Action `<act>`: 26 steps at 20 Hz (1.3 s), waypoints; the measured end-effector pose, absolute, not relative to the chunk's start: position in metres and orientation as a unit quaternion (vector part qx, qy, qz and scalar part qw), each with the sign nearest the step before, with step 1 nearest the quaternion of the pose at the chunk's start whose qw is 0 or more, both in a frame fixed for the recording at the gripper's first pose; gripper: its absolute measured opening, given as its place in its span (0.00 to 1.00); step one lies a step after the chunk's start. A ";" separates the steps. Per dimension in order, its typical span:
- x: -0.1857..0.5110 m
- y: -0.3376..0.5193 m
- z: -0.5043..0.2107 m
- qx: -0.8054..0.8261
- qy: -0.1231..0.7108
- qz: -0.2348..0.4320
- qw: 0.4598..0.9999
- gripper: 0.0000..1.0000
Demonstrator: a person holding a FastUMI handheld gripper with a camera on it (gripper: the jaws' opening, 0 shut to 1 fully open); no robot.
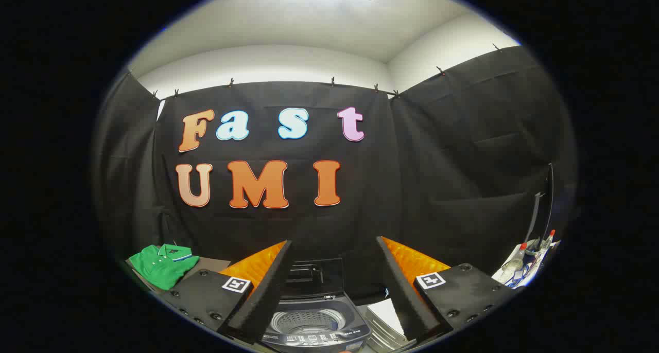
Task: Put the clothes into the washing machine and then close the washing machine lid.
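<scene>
Fingers (pixel 333 291) wide apart, empty, above open washing machine's (pixel 315 326) perforated metal drum.

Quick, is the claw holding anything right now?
Claw: open, holding nothing. The washer sits between its fingers with the lid up; the green shirt lies off to the side.

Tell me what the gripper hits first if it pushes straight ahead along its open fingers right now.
Probably the raised lid of the washing machine, which stands between the open fingers of the gripper, just past the open drum. Depth is unclear; pointing higher, it would reach the black cloth wall instead.
</scene>
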State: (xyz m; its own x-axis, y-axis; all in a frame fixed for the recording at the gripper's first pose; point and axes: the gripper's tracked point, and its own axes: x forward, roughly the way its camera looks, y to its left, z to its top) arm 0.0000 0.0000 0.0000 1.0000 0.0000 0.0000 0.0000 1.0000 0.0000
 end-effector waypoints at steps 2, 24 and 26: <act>-0.001 0.001 -0.001 0.000 0.001 -0.001 1.000 0.98; -0.011 0.007 0.003 -0.002 -0.003 -0.011 1.000 0.98; -0.013 0.009 0.004 -0.002 -0.002 -0.010 1.000 0.98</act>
